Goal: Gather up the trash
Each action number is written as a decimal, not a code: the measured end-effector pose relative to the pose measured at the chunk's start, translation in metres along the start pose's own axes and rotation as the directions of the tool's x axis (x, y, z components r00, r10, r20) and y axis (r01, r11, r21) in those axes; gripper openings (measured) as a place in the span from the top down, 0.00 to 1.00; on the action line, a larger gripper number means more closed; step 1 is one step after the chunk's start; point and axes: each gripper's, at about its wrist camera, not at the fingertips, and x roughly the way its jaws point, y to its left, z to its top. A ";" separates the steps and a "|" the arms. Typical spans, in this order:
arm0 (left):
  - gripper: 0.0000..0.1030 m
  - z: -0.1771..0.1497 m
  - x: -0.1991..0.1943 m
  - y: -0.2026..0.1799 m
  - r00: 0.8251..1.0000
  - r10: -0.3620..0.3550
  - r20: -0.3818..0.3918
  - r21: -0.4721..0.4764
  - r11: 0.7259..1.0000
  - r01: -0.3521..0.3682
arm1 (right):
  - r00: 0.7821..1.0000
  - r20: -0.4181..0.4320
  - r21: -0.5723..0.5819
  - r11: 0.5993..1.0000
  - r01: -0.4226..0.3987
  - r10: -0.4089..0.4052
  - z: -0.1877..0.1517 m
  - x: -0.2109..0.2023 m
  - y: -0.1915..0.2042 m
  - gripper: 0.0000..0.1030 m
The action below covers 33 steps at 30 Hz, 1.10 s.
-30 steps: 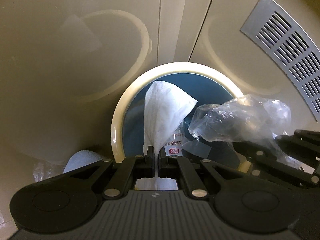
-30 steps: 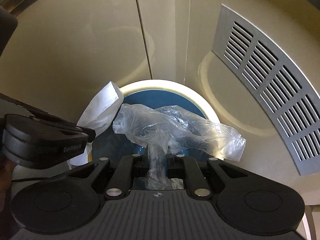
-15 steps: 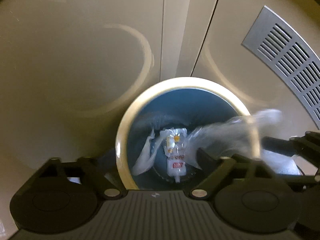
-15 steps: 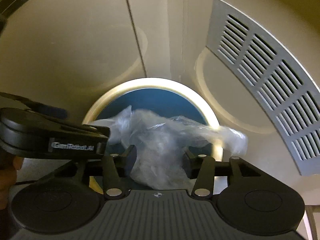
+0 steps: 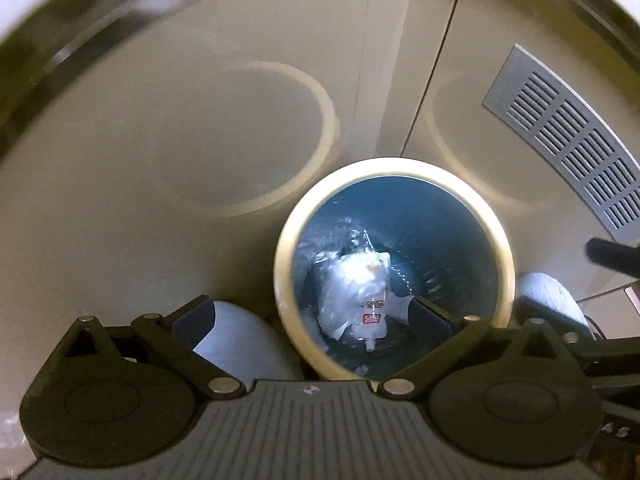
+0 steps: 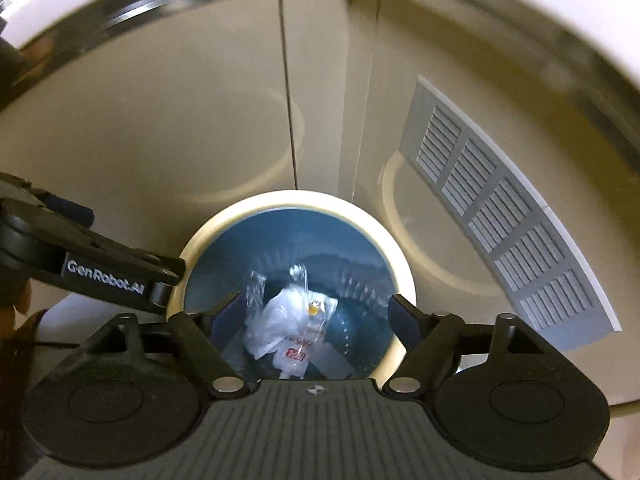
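Bin: we look straight down into a round bin (image 5: 394,168) with a cream rim and blue inside, standing on a beige floor.
Trash: a white tissue, a clear plastic film and a small wrapper with a red label lie together at the bottom of the bin (image 5: 354,292); from the right wrist we see the same heap (image 6: 290,320).
Left gripper: the left gripper (image 5: 304,312) hangs over the near left rim, its jaws opening wide with nothing between them.
Right gripper: the right gripper (image 6: 316,316) hangs over the bin mouth, its jaws opening too, and nothing is caught in them.
Handling: we judge all of it very light and soft; the film is slippery and springs back, the tissue crushes and tears easily.
Where to hold: for any further piece, we would pinch a bunched fold or a corner, not a flat face.
Around: two pale rounded shapes sit on the floor beside the bin, one on the near left (image 5: 240,344), one on the right (image 5: 548,300); through the blur we cannot tell whether they are more trash.
Further off: a grey slotted vent (image 5: 568,144) lies in the floor at far right.
In the way: the two grippers hang close together over one narrow mouth, so we think they could knock each other or the rim.
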 end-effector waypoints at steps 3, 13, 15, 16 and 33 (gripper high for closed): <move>0.00 -0.011 -0.022 0.001 0.999 0.014 0.034 -0.006 1.000 -0.013 | 0.998 0.058 -0.003 1.000 0.031 -0.030 -0.009 -0.027 0.001 0.17; 0.00 -0.028 -0.074 -0.004 0.990 0.028 0.138 0.024 0.999 -0.032 | 0.984 0.172 -0.016 0.999 0.050 -0.046 -0.041 -0.082 0.015 0.13; 0.00 -0.032 -0.080 -0.007 0.987 0.039 0.159 0.033 0.998 -0.045 | 0.980 0.192 -0.025 0.998 0.054 -0.048 -0.042 -0.081 0.018 0.10; 0.00 -0.033 -0.082 -0.007 0.985 0.043 0.166 0.036 0.998 -0.050 | 0.978 0.202 -0.028 0.998 0.056 -0.049 -0.044 -0.086 0.019 0.10; 0.00 -0.045 -0.086 -0.019 0.974 0.075 0.214 0.081 0.992 -0.094 | 0.963 0.262 0.018 0.998 0.057 -0.060 -0.053 -0.098 0.011 0.09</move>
